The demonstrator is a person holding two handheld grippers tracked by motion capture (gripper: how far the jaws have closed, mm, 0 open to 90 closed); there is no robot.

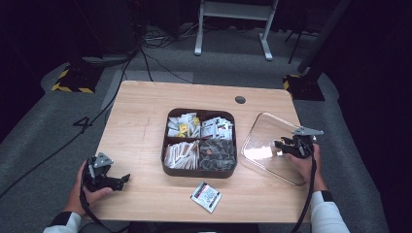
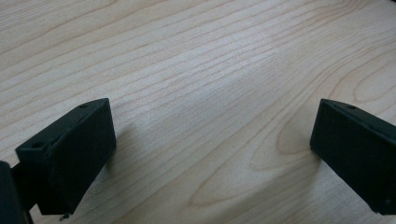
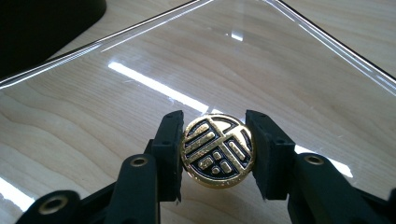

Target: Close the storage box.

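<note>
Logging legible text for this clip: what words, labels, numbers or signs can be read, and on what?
Gold knob on the clear lid, between the right gripper's jaws: a raised gold sign like a stylised Chinese character; I cannot read it.
Loose packet on the table: print too small to read.
Packets in the brown tray: print too small to read.

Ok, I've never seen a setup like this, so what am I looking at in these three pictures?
A person sits at a wooden table with a hand-held gripper in each hand. The high view looks down from above; the other two come from cameras riding on each tool. The left hand-held gripper is open over bare wood. The right hand-held gripper pinches the gold and black knob of a clear lid resting on the table. In the middle sits a dark four-compartment box of packets, with one loose packet in front.
</note>
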